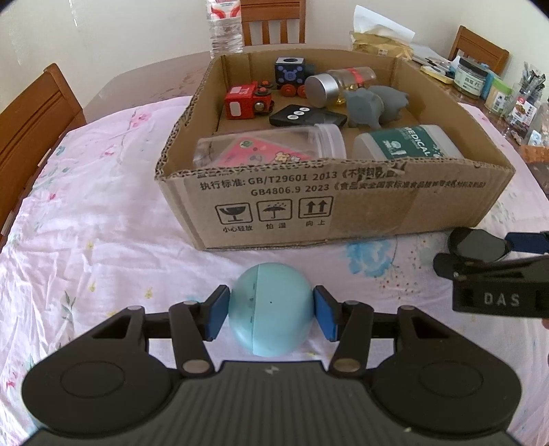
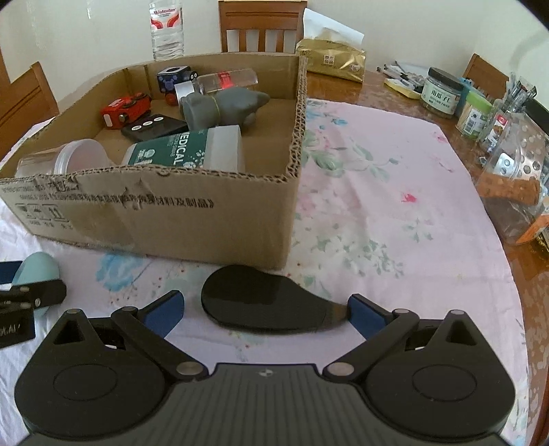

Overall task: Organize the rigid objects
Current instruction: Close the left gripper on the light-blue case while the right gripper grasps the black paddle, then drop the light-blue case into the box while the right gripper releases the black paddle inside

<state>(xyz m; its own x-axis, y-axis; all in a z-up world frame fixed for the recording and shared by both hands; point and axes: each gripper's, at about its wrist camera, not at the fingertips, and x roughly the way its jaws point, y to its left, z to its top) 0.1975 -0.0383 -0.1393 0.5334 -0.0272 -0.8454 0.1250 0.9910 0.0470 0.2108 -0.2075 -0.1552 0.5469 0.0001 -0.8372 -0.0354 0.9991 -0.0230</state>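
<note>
Egg (image 1: 271, 308), light blue, sits on the floral cloth (image 1: 103, 240) in front of the box (image 1: 308, 212), clamped between the blue pads (image 1: 217, 312) of the left gripper (image 1: 271, 314), one pad on each side of it. Right gripper (image 2: 266, 314) has its fingers wide apart around a flat black teardrop-shaped mirror (image 2: 264, 302) lying on the cloth just before the box's near right corner; the right pad (image 2: 365, 317) is at or just beside the narrow end, the left pad (image 2: 164, 310) stands clear of it. From the left wrist view the mirror (image 1: 478, 245) shows at far right with the right gripper (image 1: 497, 274) on it. Inside the box: red toy (image 1: 245, 101), blue cube (image 1: 290, 70), black remote (image 1: 307, 116), silver-capped bottle (image 1: 339, 82), grey elephant (image 1: 374, 103), clear jar (image 1: 271, 147) on its side, green-label tub (image 1: 408, 142) on its side. Behind the box stand a water bottle (image 2: 166, 29), chair (image 2: 262, 24) and gold pack (image 2: 331, 60); jars (image 2: 442, 92) crowd the table's right edge.
</note>
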